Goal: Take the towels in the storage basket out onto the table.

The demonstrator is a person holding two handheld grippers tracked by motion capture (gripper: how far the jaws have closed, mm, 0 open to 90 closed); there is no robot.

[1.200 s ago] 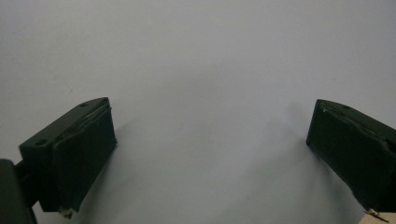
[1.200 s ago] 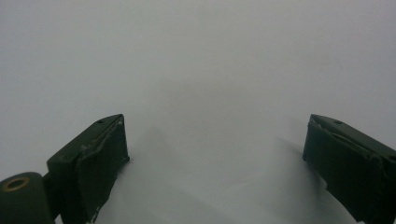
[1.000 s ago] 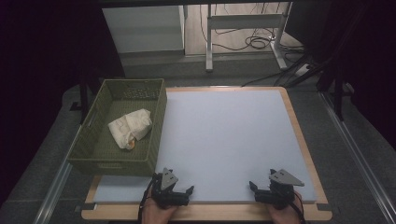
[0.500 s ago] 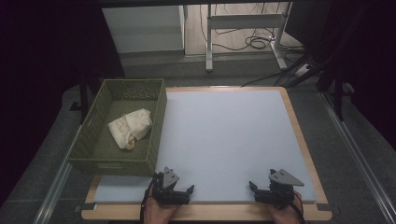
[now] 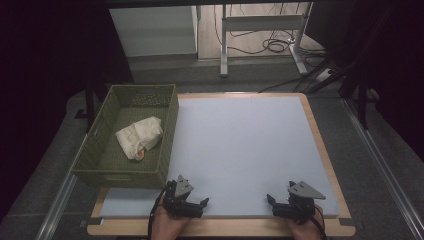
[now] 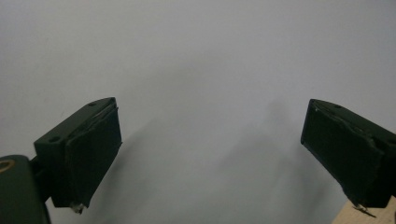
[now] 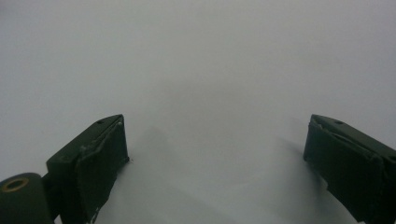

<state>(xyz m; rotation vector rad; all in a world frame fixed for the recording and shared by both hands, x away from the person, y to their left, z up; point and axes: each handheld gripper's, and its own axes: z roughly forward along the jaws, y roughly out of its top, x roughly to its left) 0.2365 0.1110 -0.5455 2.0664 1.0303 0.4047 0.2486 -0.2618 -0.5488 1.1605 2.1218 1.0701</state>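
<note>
Resting apart on pale mat (image 5: 240, 145), left gripper (image 5: 192, 204), right gripper (image 5: 280, 204), fingers spread.

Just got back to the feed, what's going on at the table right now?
Nothing is being handled yet. A person rests the left gripper and right gripper at the near edge of the pale mat, both with jaws wide open and empty. The nearest thing is a cream cloth bundle lying inside the green basket at the mat's left side, closer to the left gripper. Neither gripper touches the basket or the cloth.
</note>
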